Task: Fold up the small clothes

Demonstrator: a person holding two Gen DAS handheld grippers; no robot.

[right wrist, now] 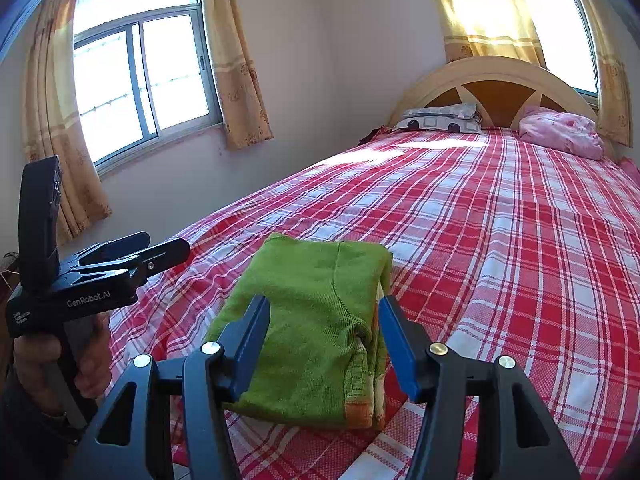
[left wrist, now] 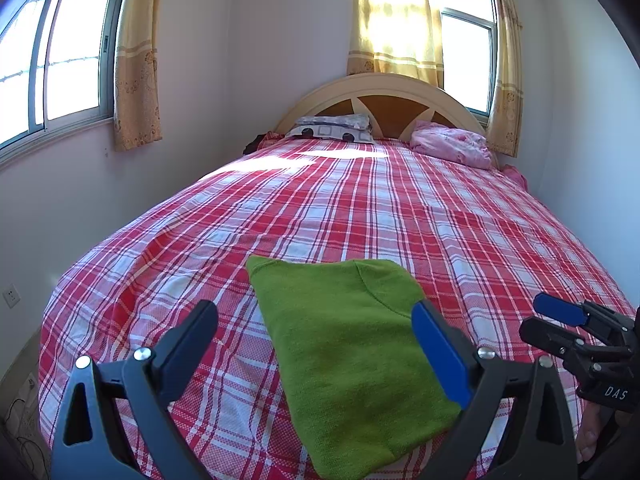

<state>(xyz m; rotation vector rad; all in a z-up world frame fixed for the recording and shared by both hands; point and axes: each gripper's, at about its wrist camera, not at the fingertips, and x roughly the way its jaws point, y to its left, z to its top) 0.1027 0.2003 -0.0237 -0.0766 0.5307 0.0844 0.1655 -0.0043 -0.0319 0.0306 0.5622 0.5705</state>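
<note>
- The left gripper (left wrist: 316, 326) is seen from its own camera with its fingers spread wide and nothing held between them; one finger (left wrist: 438, 350) has a blue pad.
- The right gripper (right wrist: 324, 322) is likewise held with its fingers apart and empty, blue pads facing inward on both sides.
- Each gripper is also caught in the other's view: the right gripper (left wrist: 560, 320) at the right edge, the left gripper (right wrist: 160, 254) at the left edge, gripped by a hand (right wrist: 60, 364).
- A folded green sweater (left wrist: 352, 356) is laid flat on the bed (left wrist: 400, 216), near its foot edge, just ahead of both grippers and between their spread fingers in each view.
- In the right view the sweater (right wrist: 312, 320) is shown as a neat stack, with an orange and pale hem at its near right corner.
- The bed is covered by a red and white plaid sheet.
- Farther off, a patterned pillow (left wrist: 332, 129) and a pink bundle (left wrist: 452, 146) are placed by the arched headboard (left wrist: 380, 88).
- Windows with yellow curtains (left wrist: 396, 20) are set in the walls behind and to the left.
</note>
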